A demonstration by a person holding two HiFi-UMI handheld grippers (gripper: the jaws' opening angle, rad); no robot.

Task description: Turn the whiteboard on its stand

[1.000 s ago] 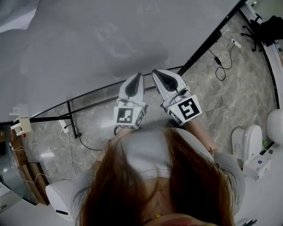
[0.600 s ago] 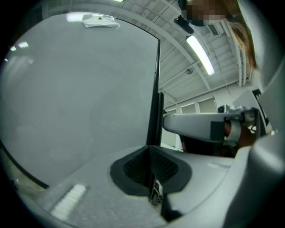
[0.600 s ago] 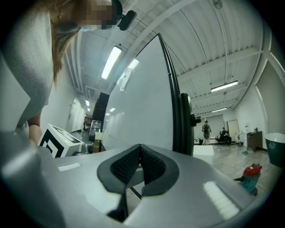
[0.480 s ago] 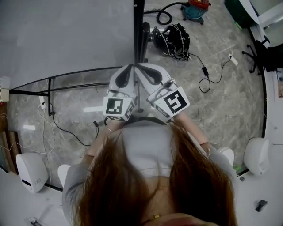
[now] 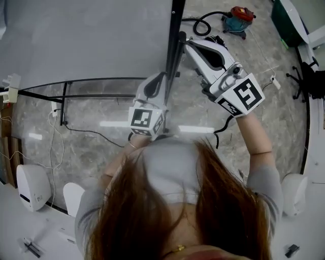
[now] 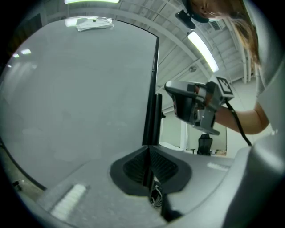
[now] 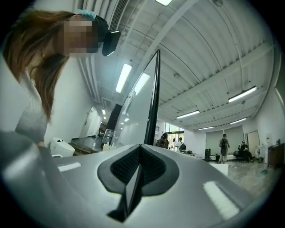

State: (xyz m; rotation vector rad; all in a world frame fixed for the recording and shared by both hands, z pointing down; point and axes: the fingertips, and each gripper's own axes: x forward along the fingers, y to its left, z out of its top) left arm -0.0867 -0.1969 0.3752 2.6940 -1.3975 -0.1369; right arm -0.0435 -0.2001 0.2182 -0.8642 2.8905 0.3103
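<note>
The whiteboard (image 5: 91, 40) is standing on its stand right in front of you, and you are looking down almost along it. In the head view its pale face is spreading away to the left, while its black edge (image 5: 174, 25) is running up the middle. The stand's foot bar (image 5: 101, 80) is lying on the floor (image 5: 284, 101) under the face.

Your left claw (image 5: 161, 76) is pressed together with nothing between its pads, and its tips are sitting right at that black edge. I cannot tell whether they are actually touching it. Your right claw (image 5: 188, 43) is also pressed together and empty. It is pointing at the same edge from the right, farther along it, close to the stand's dark post (image 5: 179, 51).

Judging by the edge-on board, you are partway through the turn. Neither claw is pinching anything, so you are working by pushing.

- **Where to push:** be pressing squarely on the frame, not on the slick face, where the tips are likely to slide off.
- **Spacing:** be holding the two claws well apart along the edge, so the panel is not twisting.
- **Pace:** be pushing slowly and evenly, so the board is not swinging past where you want it and the stand is not creeping.
- **Obstacles:** be watching the cables (image 5: 76, 129) trailing near the foot bar and the vacuum cleaner (image 5: 237, 15) beyond the edge, since the board or your feet could be catching on them.
</note>
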